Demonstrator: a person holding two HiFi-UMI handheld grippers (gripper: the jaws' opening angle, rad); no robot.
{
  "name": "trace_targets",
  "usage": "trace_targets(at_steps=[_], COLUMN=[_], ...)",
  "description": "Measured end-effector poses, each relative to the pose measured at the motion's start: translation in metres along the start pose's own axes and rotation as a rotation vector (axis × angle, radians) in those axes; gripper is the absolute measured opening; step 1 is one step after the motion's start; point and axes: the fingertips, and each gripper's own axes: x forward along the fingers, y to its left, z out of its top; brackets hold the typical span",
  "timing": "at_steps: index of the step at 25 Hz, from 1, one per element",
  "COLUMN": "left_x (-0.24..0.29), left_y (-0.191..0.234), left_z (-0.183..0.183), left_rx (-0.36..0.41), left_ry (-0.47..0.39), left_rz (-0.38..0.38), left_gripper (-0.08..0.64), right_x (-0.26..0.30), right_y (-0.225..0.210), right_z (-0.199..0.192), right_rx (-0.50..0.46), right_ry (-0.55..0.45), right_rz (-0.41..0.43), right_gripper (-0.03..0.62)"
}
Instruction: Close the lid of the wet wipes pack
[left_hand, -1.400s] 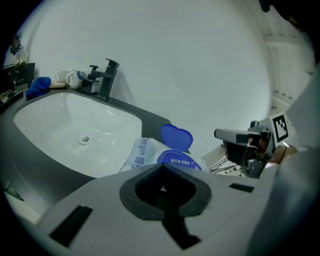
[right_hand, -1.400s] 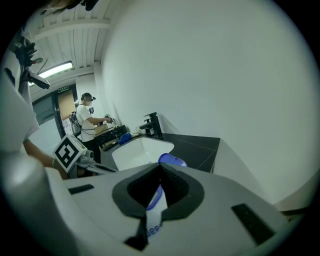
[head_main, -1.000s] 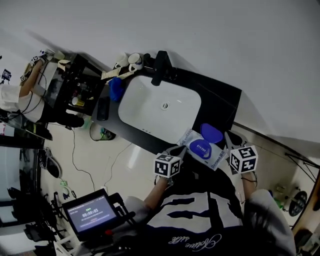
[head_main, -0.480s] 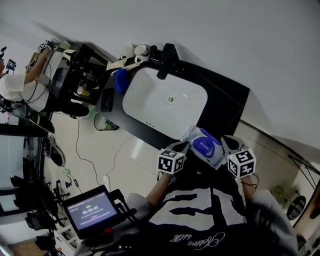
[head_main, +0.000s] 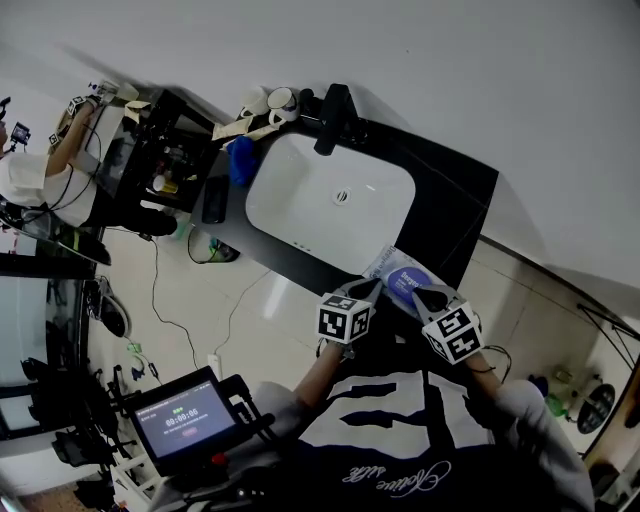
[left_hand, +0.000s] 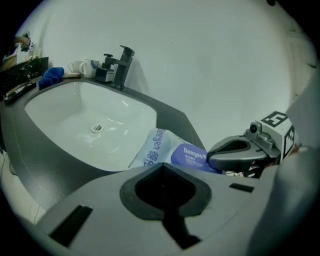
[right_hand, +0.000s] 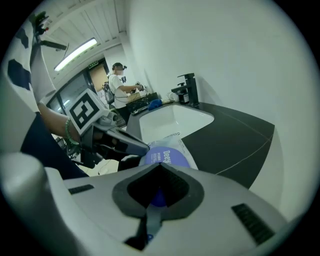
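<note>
Wet wipes pack (head_main: 386, 266): at the near edge of the dark countertop (head_main: 455, 210), just right of the white basin (head_main: 310, 210) and between the two grippers.
Lid (head_main: 408, 283): blue, lying flat on the pack's top, printed side up.
Left gripper (head_main: 368, 290): jaws together in its own view, with nothing seen in the dark recess. The tips sit at the pack's left edge; whether they pinch the wrapper cannot be told.
Right gripper (head_main: 418, 297): jaws drawn in to a thin slit, and the blue lid shows through the slit and the recess. The tips are down on the lid.
In the way: each gripper's body covers the near half of the pack in its own view. The right jaw lies across the lid's far end.
Behind the basin: a black faucet (head_main: 333, 118), two pale mugs (head_main: 268, 100) and a blue cloth (head_main: 240, 160) at the left rim.
Floor side: a lit screen (head_main: 185, 420) on a stand.
Far left: another person (head_main: 30, 175) at a dark bench.
</note>
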Motion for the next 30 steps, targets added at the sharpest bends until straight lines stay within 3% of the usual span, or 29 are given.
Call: trace_targets(at_steps=[6,14,17,20,25,30], left_x=[-0.002,-0.005,-0.011,-0.024,-0.063,-0.111], left_y=[-0.007,-0.012,-0.018,-0.029,-0.049,-0.062], left_z=[0.000,-0.004,-0.007,0.003,0.027,0.035], left_rx=[0.044,0.095,0.078,0.116,0.164,0.150], left_ry=[-0.010,-0.013,-0.021,-0.072,-0.188,-0.295], left_rz=[-0.027,-0.072,-0.111,-0.156,-0.229,-0.308], left_gripper=[0.000,0.001,0.001,0.001,0.000,0.001], right_x=[0.009,0.012,0.006,-0.004,-0.025,-0.045], right_y=[0.000,0.000,0.002,0.009,0.028,0.053], right_z=[-0.009,-0.008,-0.008,-0.002,0.013,0.027], right_rx=[-0.067,0.005,0.001,0.010,0.118,0.210], right_ry=[0.087,0.114,0.080,0.021,-0.108,-0.242], right_rz=[-0.054,-0.097,-0.144,-0.181,-0.234,-0.298], right_gripper=[-0.002,-0.002,-0.002,-0.002,-0.002,-0.002])
